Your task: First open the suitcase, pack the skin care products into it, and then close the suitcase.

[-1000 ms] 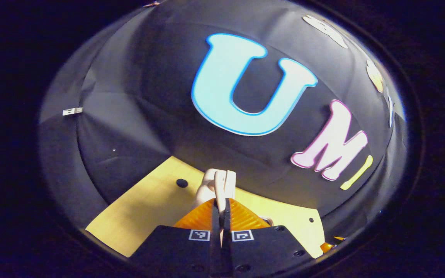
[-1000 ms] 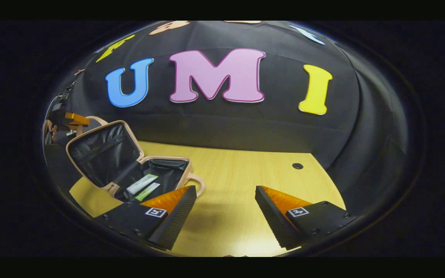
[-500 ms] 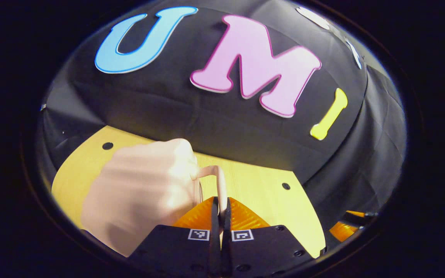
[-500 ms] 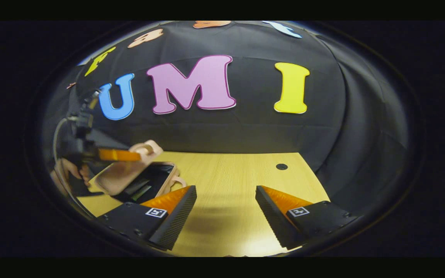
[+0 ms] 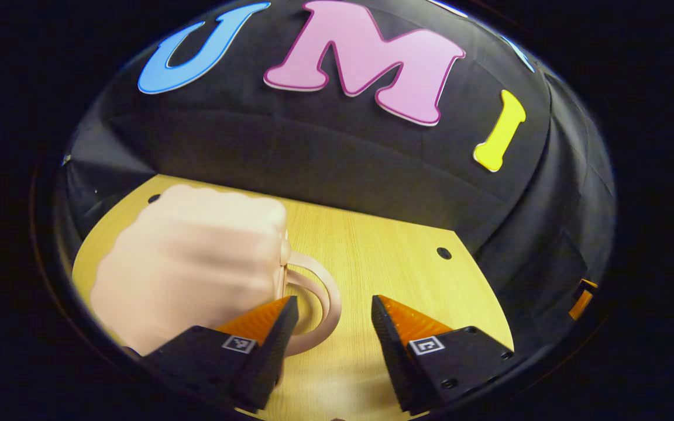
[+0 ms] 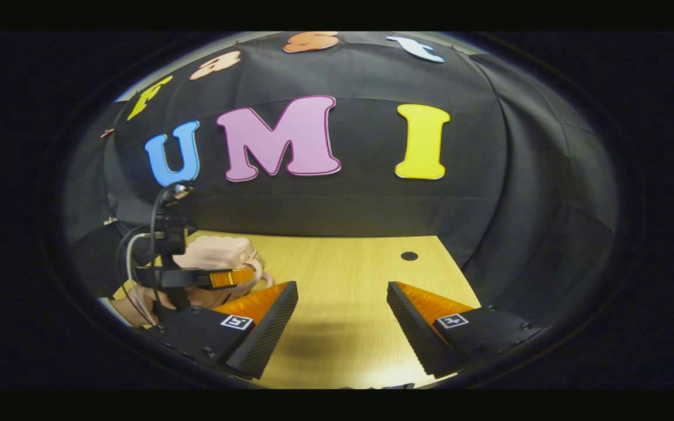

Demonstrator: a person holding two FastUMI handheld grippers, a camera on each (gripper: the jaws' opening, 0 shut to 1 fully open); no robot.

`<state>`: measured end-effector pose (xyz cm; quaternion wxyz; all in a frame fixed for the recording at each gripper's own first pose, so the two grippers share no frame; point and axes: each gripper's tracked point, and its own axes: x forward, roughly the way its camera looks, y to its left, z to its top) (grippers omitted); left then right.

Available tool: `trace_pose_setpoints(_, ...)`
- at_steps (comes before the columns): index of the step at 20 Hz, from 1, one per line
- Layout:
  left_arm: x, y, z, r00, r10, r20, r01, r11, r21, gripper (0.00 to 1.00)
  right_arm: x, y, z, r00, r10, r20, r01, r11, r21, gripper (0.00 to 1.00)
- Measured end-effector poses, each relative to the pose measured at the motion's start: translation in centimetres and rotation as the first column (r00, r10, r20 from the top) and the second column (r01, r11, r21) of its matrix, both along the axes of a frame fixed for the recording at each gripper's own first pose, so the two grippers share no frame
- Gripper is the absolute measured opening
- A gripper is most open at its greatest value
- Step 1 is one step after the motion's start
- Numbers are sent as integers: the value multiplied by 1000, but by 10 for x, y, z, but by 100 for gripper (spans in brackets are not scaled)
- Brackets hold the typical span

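We see our left gripper (image 5: 328, 327) as two wedge-shaped fingers with ribbed inner faces, each rising from a black angular block that bears a small square black-and-white marker and round screw heads near its edge. Our right gripper (image 6: 343, 318) has the same build: two ribbed wedges on black blocks, each with a square marker and small screws. In the right gripper view, the left gripper's black body (image 6: 164, 257) carries an upright post and looping black and pale cables (image 6: 132, 275).
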<state>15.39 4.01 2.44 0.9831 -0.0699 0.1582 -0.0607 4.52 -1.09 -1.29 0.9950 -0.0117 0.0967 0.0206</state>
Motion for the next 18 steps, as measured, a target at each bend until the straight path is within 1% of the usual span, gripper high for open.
trace_pose_setpoints(2, -39, 14, 44, 993, 16, 118, -22, 998, 55, 97, -12, 4, 6, 1000, -10, 22, 10, 1000, 0, 97)
trace_pose_setpoints(4, -90, 39, 84, 974, 66, 216, -90, 990, 105, 96, -28, 13, 13, 999, -17, 50, 17, 1000, 12, 97)
trace_pose_setpoints(5, -115, 47, 96, 968, 82, 238, -110, 988, 107, 96, -39, 20, 15, 998, -17, 56, 16, 1000, 15, 97)
trace_pose_setpoints(7, -164, 58, 114, 960, 93, 264, -123, 987, 100, 96, -59, 34, 14, 998, -16, 57, 15, 1000, 10, 97)
trace_pose_setpoints(9, -207, 77, 124, 943, 128, 308, -162, 983, 88, 96, -77, 51, 12, 999, -12, 48, 11, 1000, 15, 97)
trace_pose_setpoints(10, -225, 82, 124, 936, 130, 326, -166, 983, 83, 96, -88, 61, 12, 999, -9, 47, 8, 1000, 22, 97)
trace_pose_setpoints(12, -253, 87, 115, 939, 125, 319, -155, 985, 72, 96, -106, 81, 12, 999, 2, 52, -4, 999, 33, 97)
trace_pose_setpoints(14, -274, 94, 101, 948, 124, 294, -145, 988, 53, 96, -121, 103, 10, 997, 31, 74, -33, 999, 30, 97)
trace_pose_setpoints(18, -310, 115, 90, 945, 147, 292, -166, 985, 40, 96, -147, 142, 5, 991, 88, 97, -91, 996, 25, 97)
